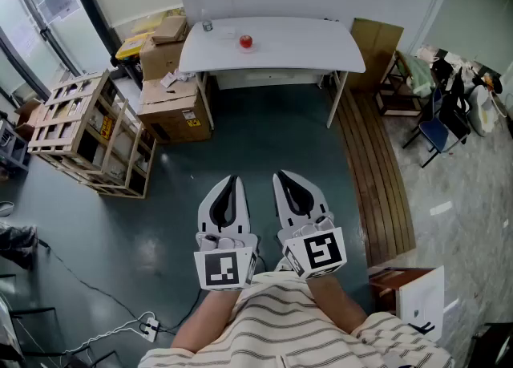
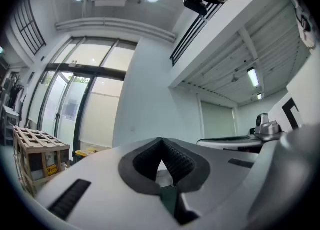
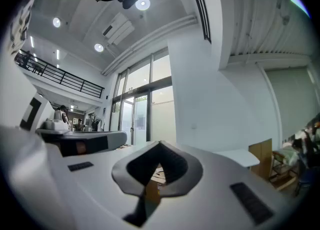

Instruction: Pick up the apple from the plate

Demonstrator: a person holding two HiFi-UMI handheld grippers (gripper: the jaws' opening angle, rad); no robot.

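A red apple (image 1: 245, 41) rests on a small plate (image 1: 246, 47) on the white table (image 1: 304, 54) far ahead, at the top of the head view. Both grippers are held close to the person's body, well short of the table. My left gripper (image 1: 230, 179) is shut with nothing between its jaws; in the left gripper view its tips (image 2: 161, 141) meet. My right gripper (image 1: 282, 175) is shut and empty too, and its tips (image 3: 160, 146) also touch. Neither gripper view shows the apple.
Cardboard boxes (image 1: 170, 86) and a wooden crate (image 1: 90, 134) stand left of the table. A small can (image 1: 208, 26) sits on the table's left part. Wooden planks (image 1: 377, 174) lie on the floor at right, beside chairs with bags (image 1: 449, 110). Dark green floor (image 1: 264, 134) stretches between me and the table.
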